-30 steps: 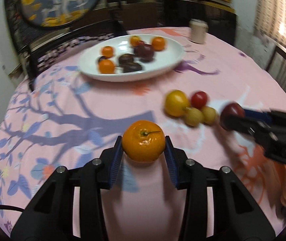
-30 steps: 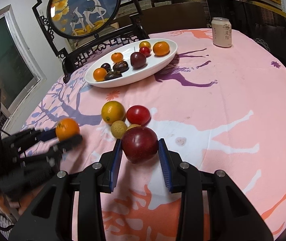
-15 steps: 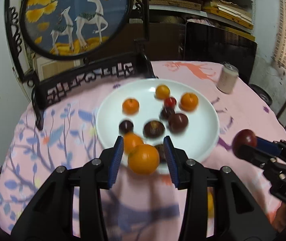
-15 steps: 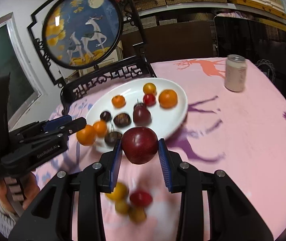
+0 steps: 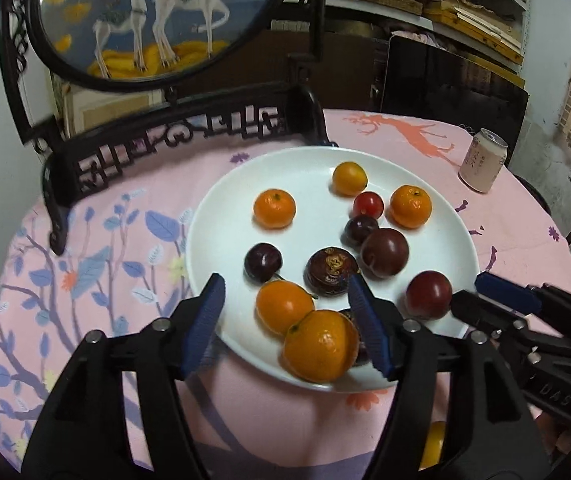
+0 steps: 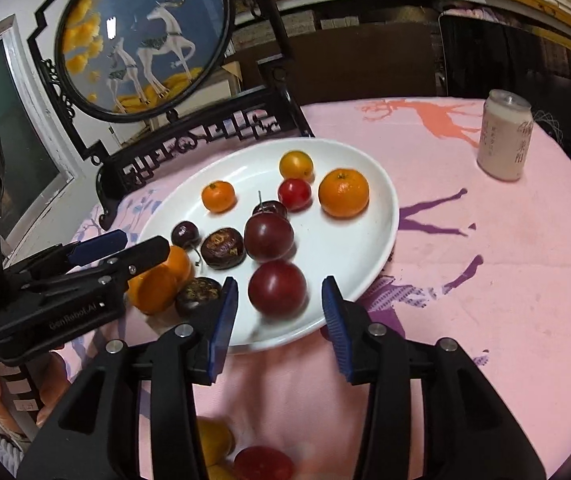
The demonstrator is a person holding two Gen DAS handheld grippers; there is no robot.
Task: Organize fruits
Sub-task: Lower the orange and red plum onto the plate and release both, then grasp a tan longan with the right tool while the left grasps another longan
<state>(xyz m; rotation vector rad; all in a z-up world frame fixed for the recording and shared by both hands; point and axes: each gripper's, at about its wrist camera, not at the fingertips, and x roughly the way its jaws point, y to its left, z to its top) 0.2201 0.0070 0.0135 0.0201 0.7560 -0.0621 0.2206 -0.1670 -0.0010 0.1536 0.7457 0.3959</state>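
A white oval plate point(image 5: 221, 216) point(image 6: 381, 216) on the pink tablecloth holds several fruits: oranges, plums, cherries, a tomato. My left gripper point(image 5: 287, 326) is open over the plate's near edge, with an orange point(image 5: 319, 346) lying loose between its jaws, close to the right one. My right gripper point(image 6: 279, 318) is open over the plate's near rim, with a dark red plum point(image 6: 277, 289) free between the jaws. The plum also shows in the left wrist view point(image 5: 429, 295), beside the right gripper's fingertips point(image 5: 497, 300).
A pale drink can point(image 6: 505, 136) stands at the table's far right. A carved black chair with a round deer painting point(image 6: 145, 36) stands behind the plate. A yellow fruit point(image 6: 213, 440) and a red fruit point(image 6: 263, 464) lie on the cloth below my right gripper.
Both grippers carried their fruit from the table to the plate and opened. The orange and the plum now lie free on the plate.
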